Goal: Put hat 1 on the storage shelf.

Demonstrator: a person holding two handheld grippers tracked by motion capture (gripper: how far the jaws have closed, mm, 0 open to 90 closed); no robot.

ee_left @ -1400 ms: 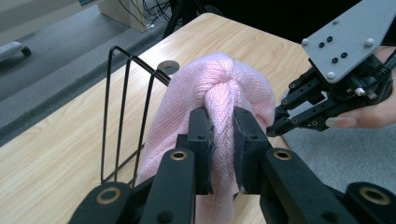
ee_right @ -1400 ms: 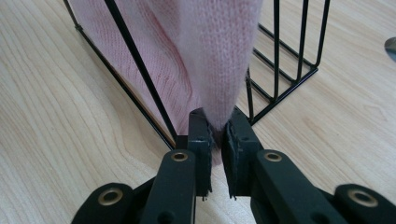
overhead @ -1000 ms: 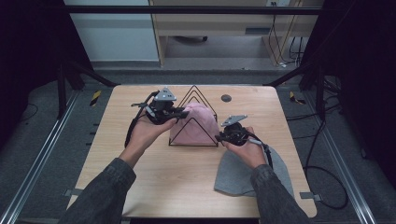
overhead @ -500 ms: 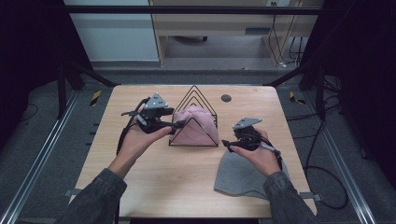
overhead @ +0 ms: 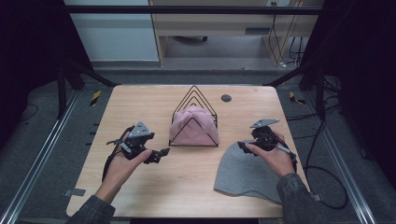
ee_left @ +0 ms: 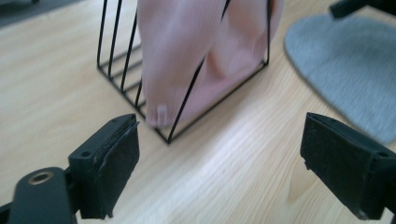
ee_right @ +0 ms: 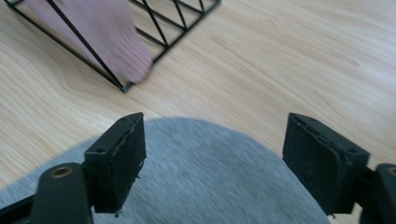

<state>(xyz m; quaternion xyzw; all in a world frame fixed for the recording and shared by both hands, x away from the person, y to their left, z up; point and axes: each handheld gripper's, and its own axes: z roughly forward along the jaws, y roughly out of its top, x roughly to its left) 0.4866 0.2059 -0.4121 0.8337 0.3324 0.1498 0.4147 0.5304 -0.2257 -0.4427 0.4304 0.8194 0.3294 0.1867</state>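
Pink hat [overhead: 192,126] in 1 wire rack [overhead: 194,99], 1 grey hat [overhead: 243,170], 2 gaping tools

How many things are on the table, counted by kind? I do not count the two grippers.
Knit hats: 2, the pink hat and the grey hat
Wire racks: 1, the black wire rack
Small dark round discs: 1
Total: 4
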